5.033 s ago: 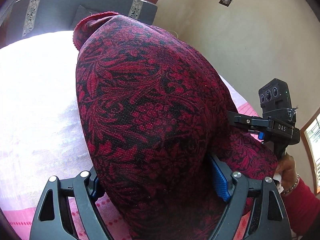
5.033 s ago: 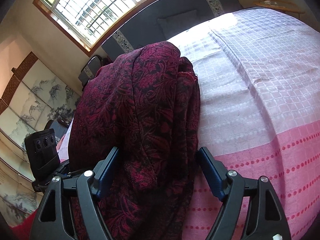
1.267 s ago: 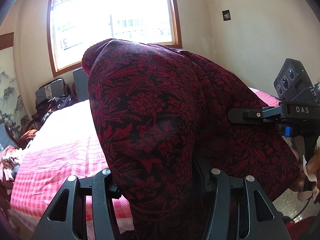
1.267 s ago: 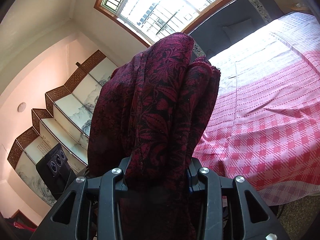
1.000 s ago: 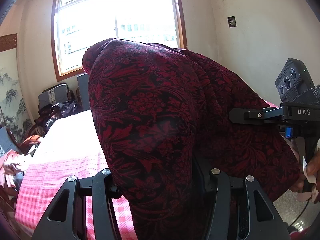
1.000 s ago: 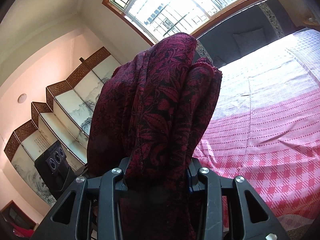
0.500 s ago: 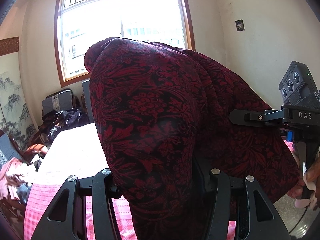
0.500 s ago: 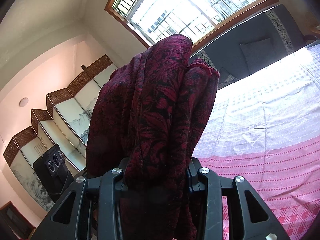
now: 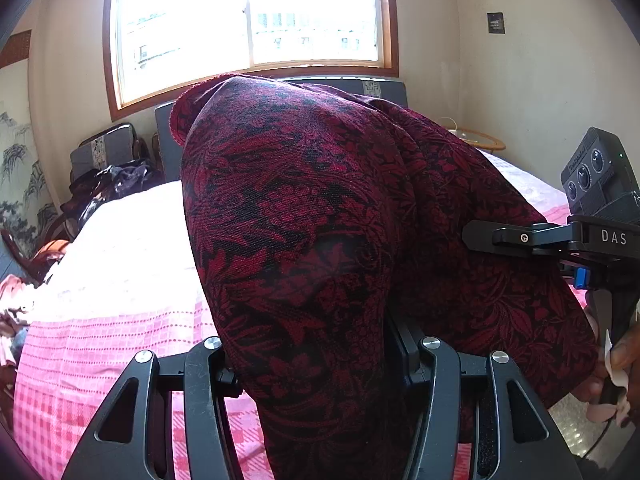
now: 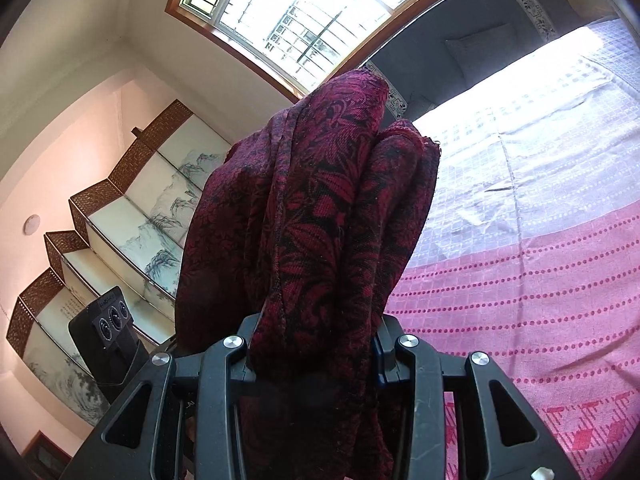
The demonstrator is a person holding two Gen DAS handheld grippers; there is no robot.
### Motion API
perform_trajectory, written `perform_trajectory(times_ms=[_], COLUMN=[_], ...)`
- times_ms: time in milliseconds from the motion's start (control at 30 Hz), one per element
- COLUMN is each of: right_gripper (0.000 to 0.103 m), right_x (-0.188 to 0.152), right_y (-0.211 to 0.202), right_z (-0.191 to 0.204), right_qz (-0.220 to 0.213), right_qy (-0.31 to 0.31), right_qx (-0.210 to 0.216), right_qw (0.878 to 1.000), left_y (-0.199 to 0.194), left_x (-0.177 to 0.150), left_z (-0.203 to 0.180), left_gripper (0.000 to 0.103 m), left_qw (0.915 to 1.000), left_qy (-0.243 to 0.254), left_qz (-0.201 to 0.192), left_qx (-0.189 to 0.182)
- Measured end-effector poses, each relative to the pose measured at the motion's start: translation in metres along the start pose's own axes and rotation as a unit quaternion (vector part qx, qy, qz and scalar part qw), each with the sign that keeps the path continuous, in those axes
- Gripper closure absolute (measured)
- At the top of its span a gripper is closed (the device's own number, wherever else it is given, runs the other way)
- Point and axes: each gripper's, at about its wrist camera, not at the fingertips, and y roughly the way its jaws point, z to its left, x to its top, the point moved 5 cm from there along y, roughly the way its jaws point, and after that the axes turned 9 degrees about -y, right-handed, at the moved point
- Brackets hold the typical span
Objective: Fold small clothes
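A dark red garment with a black floral print (image 9: 304, 220) hangs bunched between both grippers, lifted above the bed. My left gripper (image 9: 316, 360) is shut on one end of it; the cloth covers the fingertips. My right gripper (image 10: 316, 340) is shut on the other end (image 10: 320, 216), which stands up in thick folds and hides the fingertips. The right gripper's body and camera (image 9: 592, 216) show at the right of the left wrist view. The left gripper's camera (image 10: 108, 320) shows at lower left of the right wrist view.
The bed with a pink and white checked cover (image 9: 112, 280) (image 10: 540, 240) lies below and ahead. A dark headboard (image 10: 460, 52) stands under the window. A chair with dark clothes (image 9: 108, 176) and a painted folding screen (image 10: 132, 216) stand at the left. A small round table (image 9: 480, 142) sits in the far right corner.
Both grippers were open around the garment on the bed five seconds ago and have since shut and lifted it. Over the last second both views have tilted down towards the bed.
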Motion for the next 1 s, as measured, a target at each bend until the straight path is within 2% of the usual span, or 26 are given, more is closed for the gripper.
perform_trajectory(times_ms=[433,767,1000], right_gripper=[0.068,0.070,0.070], right_x=[-0.018,-0.019,-0.020], right_y=[0.026,0.030,0.033], right_z=[-0.019,-0.013,-0.005], right_qz=[0.026,0.034,0.048], right_qy=[0.033,0.043,0.031], right_qx=[-0.006,0.001,-0.014], right_qw=[0.999,0.998,0.998], left_y=[0.034,0.042,0.046], left_x=[-0.025,-0.033,-0.035], left_z=[0.012,0.020,0.023], left_gripper=[0.049,0.049,0.048], left_qw=[0.9988,0.9977,0.9976], left_qy=[-0.021,-0.030,-0.026], left_qz=[0.043,0.060,0.062], left_qx=[-0.004,-0.010,-0.013])
